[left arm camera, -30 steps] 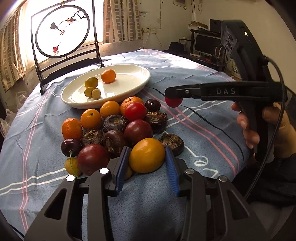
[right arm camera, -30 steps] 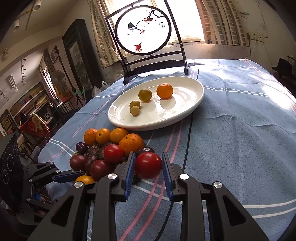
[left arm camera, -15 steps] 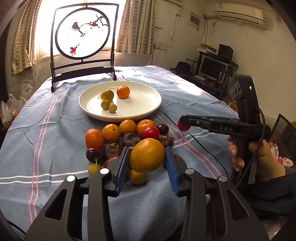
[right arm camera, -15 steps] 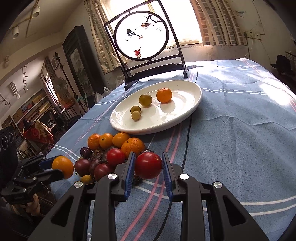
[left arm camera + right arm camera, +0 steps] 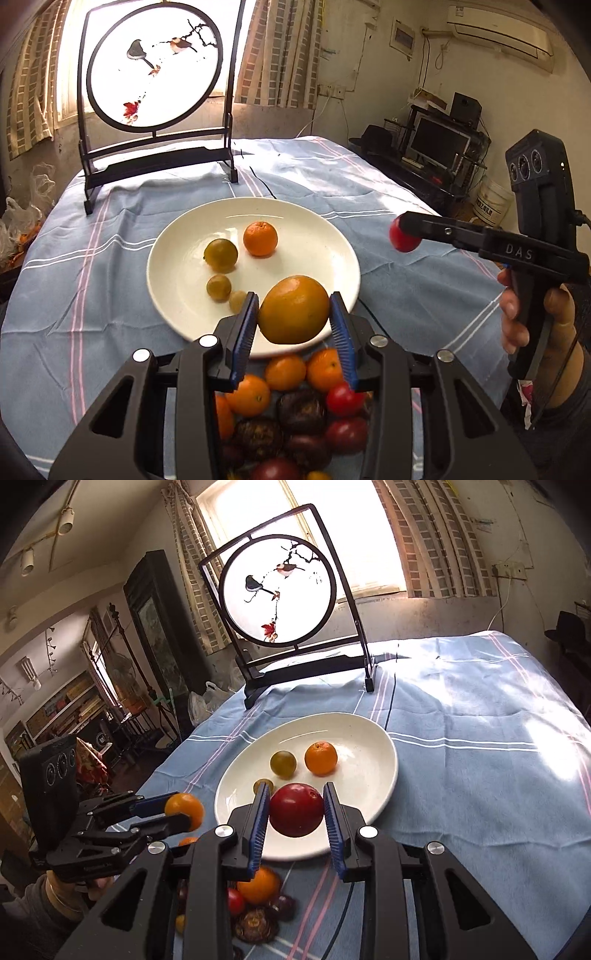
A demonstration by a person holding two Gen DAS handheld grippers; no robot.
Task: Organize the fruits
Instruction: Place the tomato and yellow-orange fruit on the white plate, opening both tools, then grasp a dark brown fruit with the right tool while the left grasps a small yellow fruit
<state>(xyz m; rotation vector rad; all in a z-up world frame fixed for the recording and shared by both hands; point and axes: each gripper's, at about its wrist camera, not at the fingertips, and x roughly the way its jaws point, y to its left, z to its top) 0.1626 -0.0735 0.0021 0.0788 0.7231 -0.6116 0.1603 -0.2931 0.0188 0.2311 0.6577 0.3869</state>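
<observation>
My left gripper (image 5: pixel 293 310) is shut on a yellow-orange fruit (image 5: pixel 293 308) and holds it in the air above the near rim of the white plate (image 5: pixel 321 229). My right gripper (image 5: pixel 295 810) is shut on a red tomato (image 5: pixel 296 808), also held above the plate's (image 5: pixel 373 738) near rim. On the plate lie an orange (image 5: pixel 260 238) and three small yellow-green fruits (image 5: pixel 220 253). The loose pile of oranges, tomatoes and dark fruits (image 5: pixel 291 402) lies on the cloth below my left gripper. The right gripper with its tomato (image 5: pixel 404 238) shows at the right of the left wrist view.
A round bird-painting screen in a black stand (image 5: pixel 155 74) stands at the table's far edge behind the plate. A black cable (image 5: pixel 391 698) runs over the blue striped cloth (image 5: pixel 480 746). A desk with a monitor (image 5: pixel 439 142) is off to the right.
Both grippers have risen and moved forward from the fruit pile toward the plate, each still holding its fruit. The pile has dropped beneath the fingers.
</observation>
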